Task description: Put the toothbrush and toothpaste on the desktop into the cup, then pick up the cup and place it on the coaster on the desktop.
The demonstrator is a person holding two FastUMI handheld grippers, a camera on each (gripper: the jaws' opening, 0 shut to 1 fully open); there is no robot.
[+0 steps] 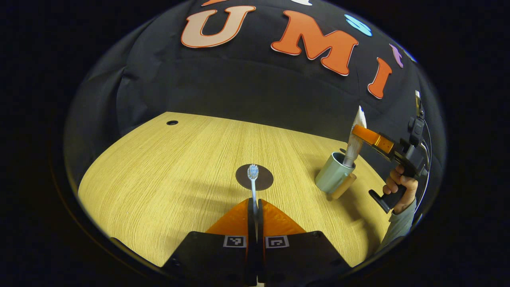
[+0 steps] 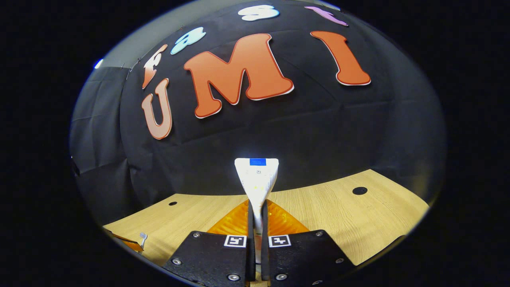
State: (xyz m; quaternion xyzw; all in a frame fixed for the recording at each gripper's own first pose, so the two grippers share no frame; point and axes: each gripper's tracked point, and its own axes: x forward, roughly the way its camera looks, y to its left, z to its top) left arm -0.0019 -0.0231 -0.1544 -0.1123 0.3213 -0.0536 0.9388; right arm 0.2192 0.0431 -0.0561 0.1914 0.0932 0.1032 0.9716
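Observation:
My left gripper [image 1: 255, 204] is shut on a white toothbrush [image 1: 253, 184], whose bristle head points forward and shows against the dark round coaster [image 1: 263, 178] on the wooden desktop [image 1: 167, 171]. To the right stands a pale green cup [image 1: 332, 177] with a wooden handle. A white toothpaste tube [image 1: 354, 139] stands tilted with its lower end inside the cup, and my right gripper [image 1: 357, 132] holds its upper part. In the right gripper view the tube [image 2: 257, 177] rises between the fingers of my right gripper [image 2: 258, 209], which is shut on it.
A hand [image 1: 400, 185] with a grey sleeve holds the right gripper's handle at the desktop's right edge. Small dark holes mark the desktop's far part [image 1: 172, 122] [image 2: 359, 190]. The toothbrush head [image 2: 142, 236] shows low at the left of the right gripper view. Black cloth walls the back.

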